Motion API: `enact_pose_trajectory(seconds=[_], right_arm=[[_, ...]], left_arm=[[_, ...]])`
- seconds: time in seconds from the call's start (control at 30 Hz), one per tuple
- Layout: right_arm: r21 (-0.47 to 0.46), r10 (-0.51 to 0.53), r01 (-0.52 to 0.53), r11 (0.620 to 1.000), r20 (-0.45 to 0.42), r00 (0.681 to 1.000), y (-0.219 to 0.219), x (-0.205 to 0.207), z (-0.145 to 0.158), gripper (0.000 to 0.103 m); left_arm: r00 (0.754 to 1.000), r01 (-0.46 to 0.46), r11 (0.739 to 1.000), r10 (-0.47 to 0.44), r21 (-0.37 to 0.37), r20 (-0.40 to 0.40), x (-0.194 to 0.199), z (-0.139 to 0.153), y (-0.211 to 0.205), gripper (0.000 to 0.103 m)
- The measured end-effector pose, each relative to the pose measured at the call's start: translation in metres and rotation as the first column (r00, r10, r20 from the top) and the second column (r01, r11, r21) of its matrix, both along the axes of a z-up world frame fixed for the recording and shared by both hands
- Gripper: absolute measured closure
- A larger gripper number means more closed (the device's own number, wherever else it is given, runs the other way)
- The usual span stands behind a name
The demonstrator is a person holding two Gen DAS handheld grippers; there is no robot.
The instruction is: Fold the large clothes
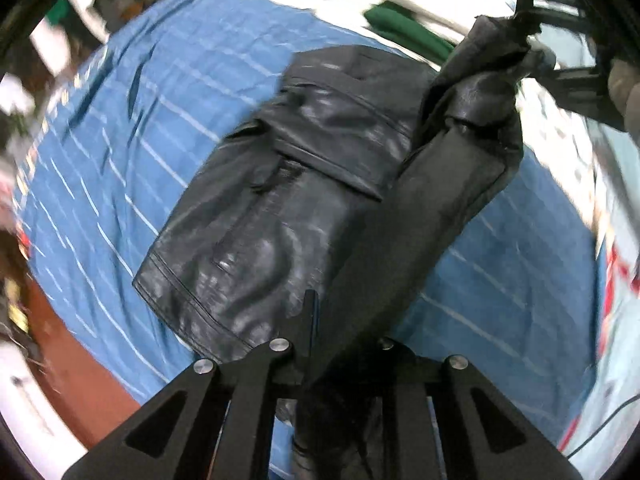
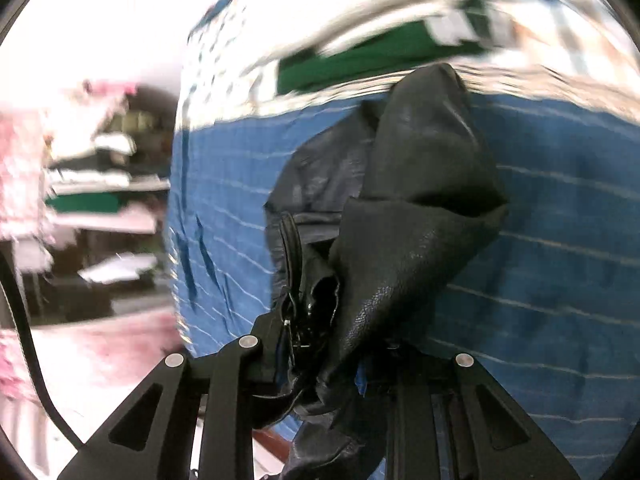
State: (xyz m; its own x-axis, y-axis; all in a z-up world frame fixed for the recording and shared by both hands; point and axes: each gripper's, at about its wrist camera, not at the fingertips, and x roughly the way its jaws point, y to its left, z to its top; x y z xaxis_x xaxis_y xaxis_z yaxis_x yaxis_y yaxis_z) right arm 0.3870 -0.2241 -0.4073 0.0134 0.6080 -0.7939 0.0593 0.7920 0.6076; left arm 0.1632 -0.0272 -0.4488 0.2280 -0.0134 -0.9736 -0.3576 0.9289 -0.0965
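A black leather jacket (image 1: 280, 208) lies on a blue striped bedspread (image 1: 112, 152). My left gripper (image 1: 340, 344) is shut on a fold of the jacket's black lining and holds it above the bed. The lifted fold stretches up to my right gripper (image 1: 532, 36), seen at the top right of the left wrist view. In the right wrist view my right gripper (image 2: 328, 356) is shut on the jacket (image 2: 420, 184) near its zipper edge. The raised part hangs bunched in front of it over the bedspread (image 2: 560, 240). Both views are motion-blurred.
A green garment (image 1: 404, 28) lies at the far side of the bed, also in the right wrist view (image 2: 360, 60). Red-brown floor (image 1: 72, 352) shows beside the bed. Cluttered shelves (image 2: 100, 184) stand at the left.
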Motion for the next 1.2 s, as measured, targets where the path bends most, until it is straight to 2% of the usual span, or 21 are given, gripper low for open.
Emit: enact_pose_trajectory(seconds=[0.07,0.13,0.17,0.23,0.3,0.4,0.47,0.5,0.53,0.6,0.67,0.7,0.77,0.8,0.83,0.9,0.97,1.0,1.07,1.13,1.2], right_arm=[[-0.066,0.048,-0.049,0.997,-0.007,0.999,0.051,0.014,-0.002,0.077],[-0.100,0.075,-0.076,0.992,-0.013,0.997,0.088,0.023,-0.007,0.077],[-0.127,0.097,-0.100,0.987,-0.029,0.995,0.115,0.030,-0.017,0.077],[-0.153,0.112,-0.118,0.981,-0.047,0.993,0.140,0.036,-0.035,0.077],[-0.204,0.123,-0.135,0.970,-0.073,0.990,0.171,0.045,-0.055,0.074],[-0.240,0.166,-0.194,0.951,-0.132,0.977,0.209,0.057,-0.095,0.057],[-0.205,0.196,-0.225,0.953,-0.154,0.968,0.223,0.061,-0.117,0.040],[-0.178,0.206,-0.232,0.956,-0.152,0.967,0.226,0.062,-0.120,0.027],[-0.143,0.216,-0.237,0.961,-0.145,0.965,0.227,0.063,-0.120,0.024],[-0.055,0.229,-0.237,0.970,-0.117,0.966,0.219,0.064,-0.112,0.024],[0.070,0.220,-0.214,0.974,-0.080,0.972,0.195,0.064,-0.100,0.024],[0.099,0.199,-0.193,0.976,-0.061,0.978,0.177,0.062,-0.091,0.024],[0.084,0.134,-0.133,0.987,-0.008,0.991,0.121,0.059,-0.073,0.024],[0.053,0.112,-0.112,0.992,0.003,0.994,0.103,0.060,-0.069,0.024],[-0.018,0.078,-0.078,0.997,0.019,0.997,0.071,0.061,-0.069,0.024],[-0.074,0.026,-0.025,0.997,0.012,1.000,0.024,0.064,-0.082,0.024],[-0.080,-0.035,0.033,0.996,-0.025,0.999,-0.018,0.071,-0.110,0.024],[-0.058,-0.050,0.047,0.997,-0.038,0.998,-0.031,0.075,-0.123,0.024],[0.015,-0.042,0.043,0.999,-0.060,0.997,-0.043,0.087,-0.155,0.024],[0.084,-0.018,0.025,0.996,-0.083,0.996,-0.040,0.097,-0.177,0.024],[0.159,0.006,0.003,0.987,-0.056,0.998,-0.028,0.109,-0.191,0.023]], left_arm=[[0.998,-0.069,0.995,0.069,-0.071,0.002,0.004,-0.008,0.038,0.089],[0.990,-0.143,0.979,0.144,-0.147,-0.001,0.007,-0.017,0.079,0.087],[0.985,-0.171,0.971,0.173,-0.167,0.001,0.008,-0.022,0.095,0.086],[0.974,-0.220,0.959,0.225,-0.177,0.007,0.009,-0.033,0.127,0.078],[0.962,-0.267,0.942,0.272,-0.201,-0.006,0.008,-0.048,0.156,0.077],[0.951,-0.307,0.927,0.309,-0.217,-0.026,0.003,-0.063,0.183,0.063],[0.946,-0.322,0.925,0.323,-0.204,-0.031,-0.002,-0.062,0.189,0.051],[0.943,-0.332,0.925,0.333,-0.185,-0.025,-0.008,-0.059,0.191,0.041],[0.939,-0.342,0.925,0.344,-0.168,-0.021,-0.014,-0.055,0.193,0.031],[0.935,-0.354,0.926,0.356,-0.130,-0.013,-0.024,-0.047,0.195,0.021],[0.936,-0.351,0.931,0.352,-0.099,-0.006,-0.028,-0.041,0.194,0.018],[0.938,-0.345,0.934,0.347,-0.092,-0.004,-0.028,-0.041,0.190,0.017],[0.942,-0.335,0.939,0.336,-0.079,-0.010,-0.021,-0.052,0.179,0.016],[0.942,-0.336,0.939,0.336,-0.071,-0.018,-0.015,-0.061,0.178,0.016],[0.940,-0.342,0.938,0.341,-0.051,-0.028,-0.009,-0.074,0.175,0.016],[0.933,-0.352,0.936,0.352,0.003,-0.075,0.004,-0.107,0.172,0.016],[0.924,-0.370,0.929,0.367,-0.008,-0.110,0.007,-0.129,0.174,0.013],[0.920,-0.378,0.926,0.375,-0.005,-0.117,0.008,-0.136,0.176,0.008],[0.918,-0.382,0.924,0.379,-0.005,-0.112,0.008,-0.138,0.179,0.006],[0.922,-0.373,0.928,0.371,-0.001,-0.113,0.008,-0.139,0.179,0.005],[0.926,-0.364,0.931,0.362,0.002,-0.108,0.007,-0.139,0.181,0.004]])
